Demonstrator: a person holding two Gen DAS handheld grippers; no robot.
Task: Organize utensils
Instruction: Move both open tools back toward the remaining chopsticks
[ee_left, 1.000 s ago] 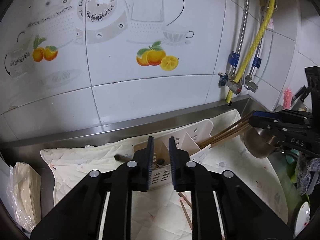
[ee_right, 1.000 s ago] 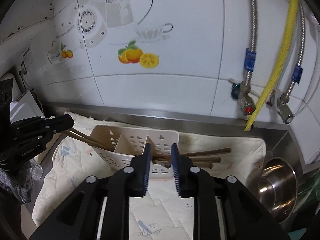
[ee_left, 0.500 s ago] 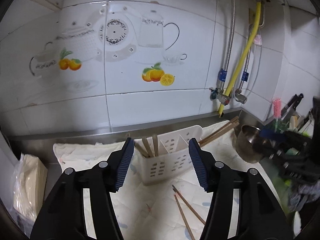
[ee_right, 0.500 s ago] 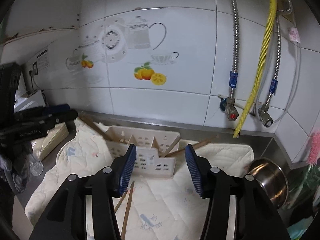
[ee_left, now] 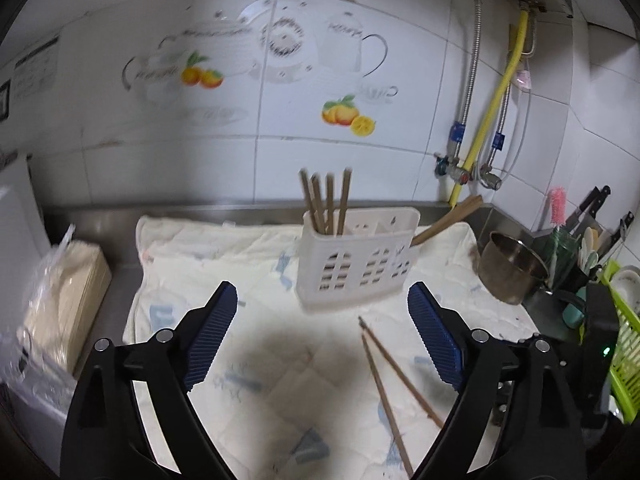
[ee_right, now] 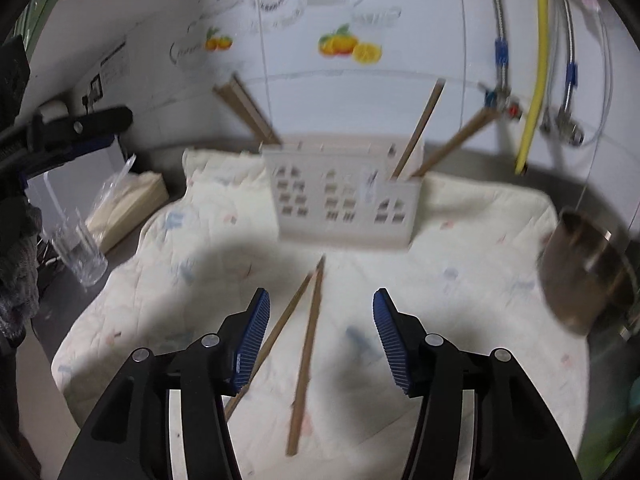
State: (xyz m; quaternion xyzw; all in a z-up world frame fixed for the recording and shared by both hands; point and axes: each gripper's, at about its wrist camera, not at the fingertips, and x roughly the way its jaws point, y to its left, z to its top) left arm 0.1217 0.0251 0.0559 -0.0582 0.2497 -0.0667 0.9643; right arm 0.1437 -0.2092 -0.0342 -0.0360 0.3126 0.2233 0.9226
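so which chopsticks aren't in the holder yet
The two loose chopsticks lying flat on the quilted cloth, in front of the white holder. All the others stand or lean inside its end compartments.

- The left gripper let go of its chopsticks, backed away from the white basket, and its jaws are opening, empty
- The right gripper let go too, now over two loose chopsticks
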